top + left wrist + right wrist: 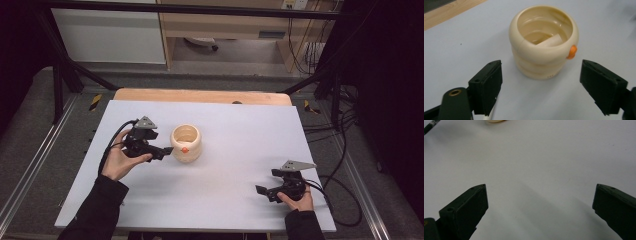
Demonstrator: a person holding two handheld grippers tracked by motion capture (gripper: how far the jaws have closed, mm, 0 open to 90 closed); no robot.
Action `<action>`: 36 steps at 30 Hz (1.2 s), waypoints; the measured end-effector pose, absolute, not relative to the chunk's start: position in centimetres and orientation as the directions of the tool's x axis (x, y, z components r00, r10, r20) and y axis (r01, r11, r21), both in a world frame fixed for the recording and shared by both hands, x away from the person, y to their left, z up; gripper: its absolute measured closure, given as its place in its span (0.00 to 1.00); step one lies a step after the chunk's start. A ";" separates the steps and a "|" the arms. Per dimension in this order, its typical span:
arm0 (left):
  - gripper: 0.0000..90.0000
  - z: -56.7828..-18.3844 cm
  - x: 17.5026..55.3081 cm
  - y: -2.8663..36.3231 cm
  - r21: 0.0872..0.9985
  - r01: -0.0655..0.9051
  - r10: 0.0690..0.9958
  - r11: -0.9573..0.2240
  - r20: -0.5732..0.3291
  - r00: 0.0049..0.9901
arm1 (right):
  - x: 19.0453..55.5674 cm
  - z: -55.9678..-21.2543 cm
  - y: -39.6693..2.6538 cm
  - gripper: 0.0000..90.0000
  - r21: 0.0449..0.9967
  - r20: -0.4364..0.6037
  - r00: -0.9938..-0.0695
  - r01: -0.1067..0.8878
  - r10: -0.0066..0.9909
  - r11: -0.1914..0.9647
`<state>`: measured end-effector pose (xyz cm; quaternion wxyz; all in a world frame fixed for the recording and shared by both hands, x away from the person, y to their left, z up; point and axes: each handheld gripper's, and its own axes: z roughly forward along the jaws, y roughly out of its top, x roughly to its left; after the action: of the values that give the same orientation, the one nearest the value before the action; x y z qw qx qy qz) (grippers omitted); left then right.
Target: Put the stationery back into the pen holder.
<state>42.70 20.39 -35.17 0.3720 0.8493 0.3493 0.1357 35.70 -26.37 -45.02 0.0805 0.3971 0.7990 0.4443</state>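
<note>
Two grippers were wide open, nothing held. Left gripper (167, 150) sat just beside the cream ribbed cup (186, 143), upright left of table (240, 200) centre, directly ahead of its jaws. Right gripper (261, 191) lay well apart; left was nearer.

The cream ribbed cup (186, 143) stands alone on the surface (240, 130), just beyond the left tool (167, 150); bare surface lies open between it and the right tool (261, 190).

white table top (225, 195), wooden edge (200, 96), floor cables (345, 130)
</note>
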 end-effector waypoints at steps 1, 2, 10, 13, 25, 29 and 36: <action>0.18 -35.3 42.5 20.7 0.728 0.492 0.694 -0.477 -0.031 0.719 | 35.7 -45.0 -26.4 0.01 0.774 0.224 -0.671 0.563 0.707 0.289; 0.17 -35.6 42.3 21.1 0.729 0.491 0.692 -0.477 -0.033 0.721 | 35.7 -45.0 -26.4 0.01 0.774 0.225 -0.670 0.564 0.707 0.288; 0.05 -37.1 40.5 23.9 0.714 0.518 0.720 -0.471 -0.028 0.693 | 35.7 -45.1 -26.3 0.01 0.774 0.224 -0.668 0.564 0.710 0.287; 0.05 -37.7 39.7 25.0 0.712 0.526 0.732 -0.464 -0.026 0.681 | 35.7 -45.1 -26.3 0.01 0.773 0.225 -0.667 0.566 0.710 0.286; 0.05 -39.5 37.8 27.8 0.707 0.526 0.744 -0.473 -0.001 0.669 | 35.8 -45.2 -26.2 0.01 0.772 0.222 -0.669 0.565 0.710 0.291; 0.05 -39.7 37.8 28.1 0.696 0.527 0.741 -0.488 0.011 0.671 | 35.8 -45.2 -26.2 0.01 0.770 0.223 -0.667 0.568 0.711 0.290; 0.06 -39.8 38.6 28.9 0.692 0.526 0.733 -0.494 0.007 0.680 | 35.8 -45.1 -26.3 0.01 0.769 0.227 -0.662 0.572 0.714 0.286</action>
<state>38.64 28.90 -39.79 0.3405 0.8509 0.3699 0.1523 35.81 -26.26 -45.11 0.0807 0.4031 0.7978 0.4411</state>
